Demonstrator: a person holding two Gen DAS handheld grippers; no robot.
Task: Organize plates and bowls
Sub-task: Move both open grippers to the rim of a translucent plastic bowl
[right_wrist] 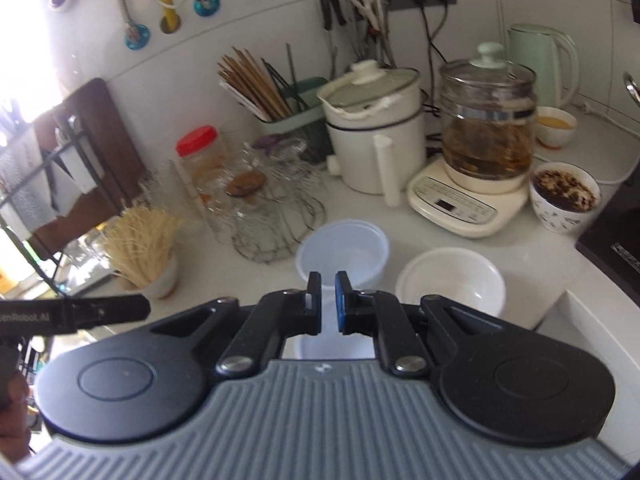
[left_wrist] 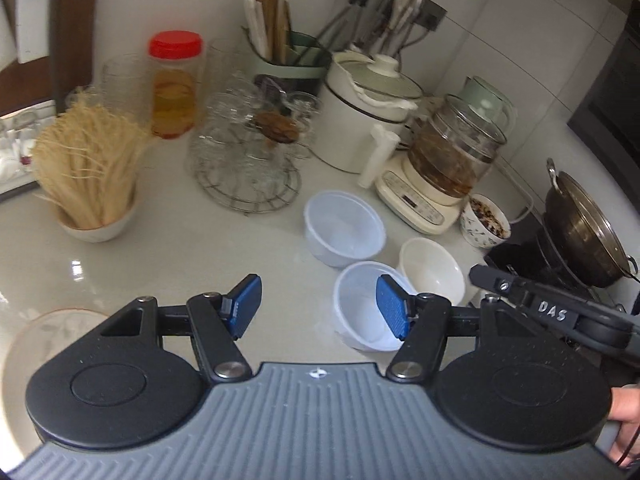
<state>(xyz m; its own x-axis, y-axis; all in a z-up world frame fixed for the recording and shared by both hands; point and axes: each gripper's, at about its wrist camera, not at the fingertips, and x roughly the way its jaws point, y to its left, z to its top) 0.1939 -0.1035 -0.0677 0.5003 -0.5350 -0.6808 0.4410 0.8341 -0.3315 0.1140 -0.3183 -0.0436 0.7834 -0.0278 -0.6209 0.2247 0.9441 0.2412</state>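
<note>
White tiled wall [right_wrist: 280,20] behind a glossy pale countertop [left_wrist: 168,248] — bright daylight from the left.

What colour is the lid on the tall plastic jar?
Red. The round screw lid on the tall clear plastic jar shows best in the left wrist view.

Daylight blows out the upper left of the right wrist view, beside the cutting board [right_wrist: 100,140]; glare patches on the countertop [left_wrist: 76,268], soft shadows, motion blur throughout, fisheye bending at edges, dark corners

red-lidded jar [left_wrist: 175,84] – cream bowl [left_wrist: 432,270], translucent white bowl [left_wrist: 343,233].
</note>
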